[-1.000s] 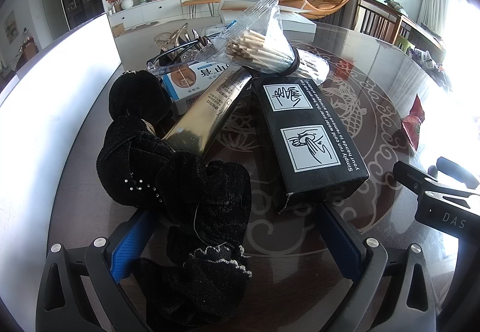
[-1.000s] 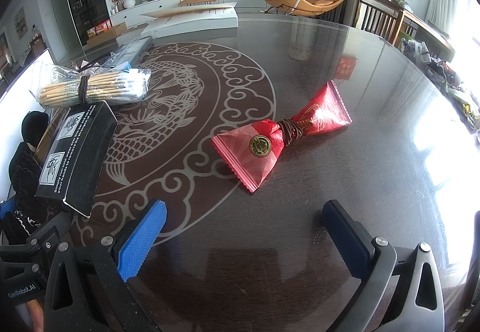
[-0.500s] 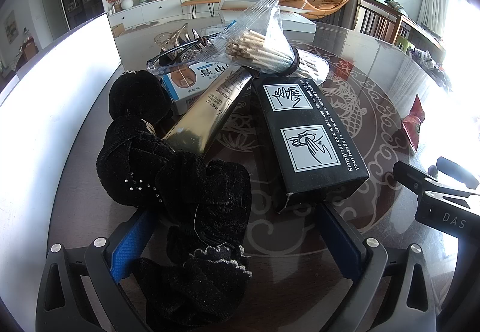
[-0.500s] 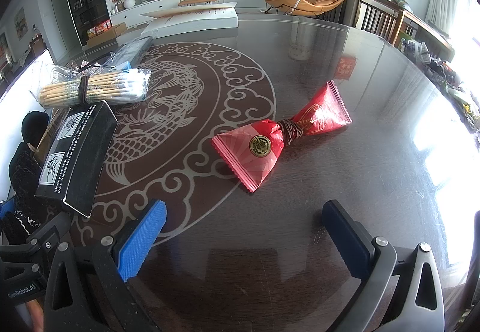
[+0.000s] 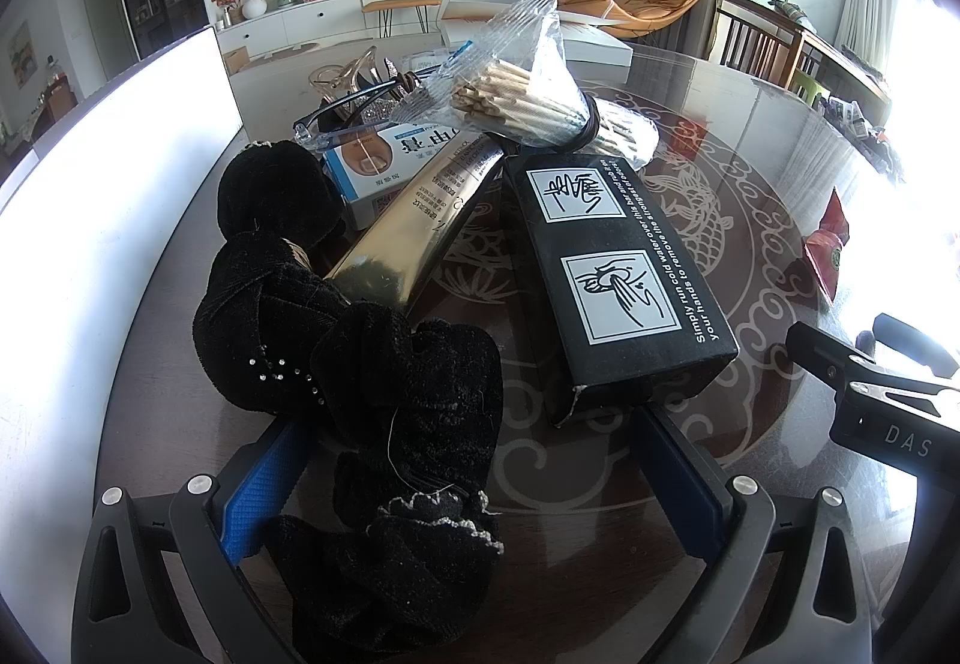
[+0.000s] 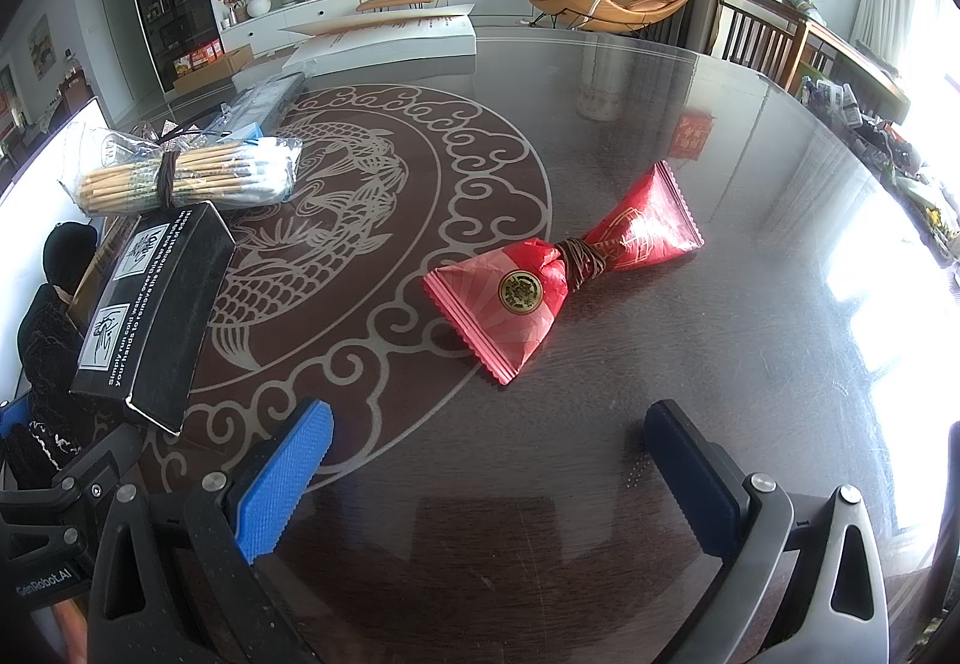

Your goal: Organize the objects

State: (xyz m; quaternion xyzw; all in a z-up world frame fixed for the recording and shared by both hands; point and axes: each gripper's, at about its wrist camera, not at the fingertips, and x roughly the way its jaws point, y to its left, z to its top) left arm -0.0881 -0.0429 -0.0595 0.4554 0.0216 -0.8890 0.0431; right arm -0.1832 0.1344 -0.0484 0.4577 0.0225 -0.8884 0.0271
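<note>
Ahead of the right gripper (image 6: 489, 460), its fingers (image 6: 288, 475) spread wide and holding nothing: a red foil packet (image 6: 558, 271) at 12 o'clock, cinched at the waist with brown cord, gold seal on its near half, lying flat on the dark patterned desk (image 6: 750, 340). Between the wide-open, empty fingers (image 5: 258, 484) of the left gripper (image 5: 468, 469), low over the desk: black velvet cloth (image 5: 384, 400); black box (image 5: 612, 274) at 1 o'clock, gold tube (image 5: 414, 232) at 11, bagged sticks (image 5: 528, 100) beyond.

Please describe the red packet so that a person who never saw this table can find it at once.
On the dark round table, look right of the fish pattern. The red packet lies alone there, tied at its waist with brown cord, with a gold seal.
</note>
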